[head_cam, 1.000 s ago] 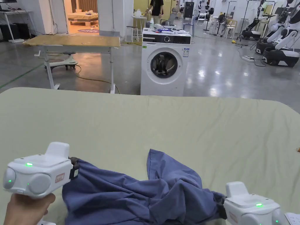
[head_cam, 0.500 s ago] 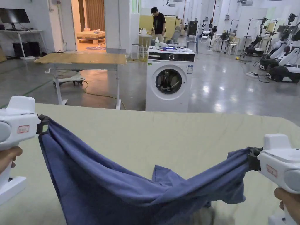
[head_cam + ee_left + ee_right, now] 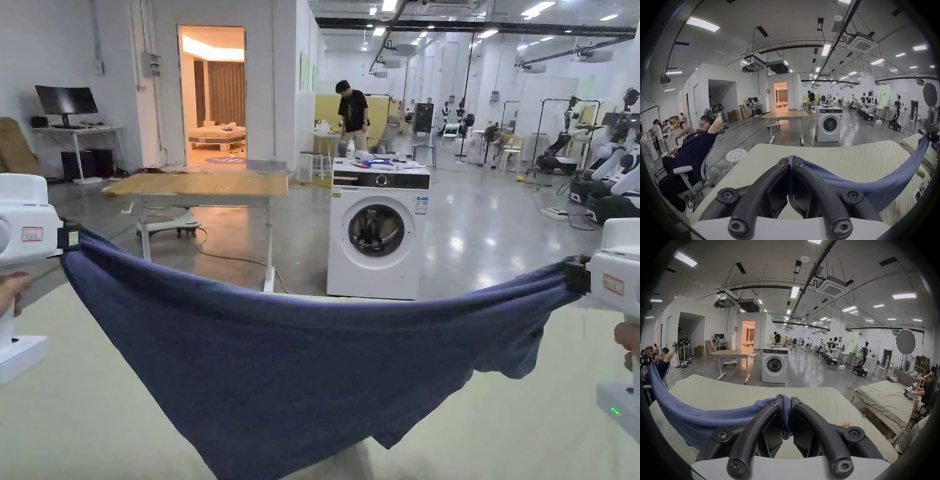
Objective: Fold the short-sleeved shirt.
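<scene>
Blue shirt [image 3: 300, 369] strung between left hand-held gripper [image 3: 70, 237] and right hand-held gripper [image 3: 572, 278] — one pinched edge clamped in each pair of jaws. Sagging in a deep, creased swag over the pale green bed [image 3: 75, 412], lowest near centre. Hands [image 3: 11, 292] held wide apart, left one higher.

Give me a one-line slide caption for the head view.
Blue shirt stretched in the air between left tool and right tool, sagging above the green bed, washing machine behind.
</scene>
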Tool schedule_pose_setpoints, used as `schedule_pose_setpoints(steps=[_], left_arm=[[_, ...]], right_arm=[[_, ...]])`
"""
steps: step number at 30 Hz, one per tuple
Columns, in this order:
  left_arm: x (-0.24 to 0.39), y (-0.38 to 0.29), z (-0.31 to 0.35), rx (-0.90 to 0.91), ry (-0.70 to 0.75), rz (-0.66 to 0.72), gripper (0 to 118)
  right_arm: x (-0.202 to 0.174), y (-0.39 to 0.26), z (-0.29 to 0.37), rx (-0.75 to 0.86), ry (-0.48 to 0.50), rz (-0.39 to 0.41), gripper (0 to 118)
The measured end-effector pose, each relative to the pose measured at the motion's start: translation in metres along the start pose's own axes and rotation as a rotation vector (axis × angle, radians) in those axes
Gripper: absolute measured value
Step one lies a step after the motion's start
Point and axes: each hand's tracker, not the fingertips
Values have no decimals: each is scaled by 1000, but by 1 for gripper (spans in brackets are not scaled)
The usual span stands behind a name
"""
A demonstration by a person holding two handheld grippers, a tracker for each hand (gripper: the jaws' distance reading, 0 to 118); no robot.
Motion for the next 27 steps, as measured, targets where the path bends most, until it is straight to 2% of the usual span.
schedule_pose_setpoints(steps=[4,8,13,21,27], left_arm=[[-1,21,-13,28,-1,40,0],[1,34,-24,40,6,54,0],[9,24,-29,55,6,52,0],[19,-74,-25,-41,-27,63,0],[18,-163,12,-86,-27,79,0]], right_arm=[[1,24,-16,23,-21,19,8],[7,38,-29,41,-29,2,8],[13,34,-39,54,-44,17,8],[10,-59,-27,-48,-21,-2,8],[6,-146,7,-130,-18,31,8]])
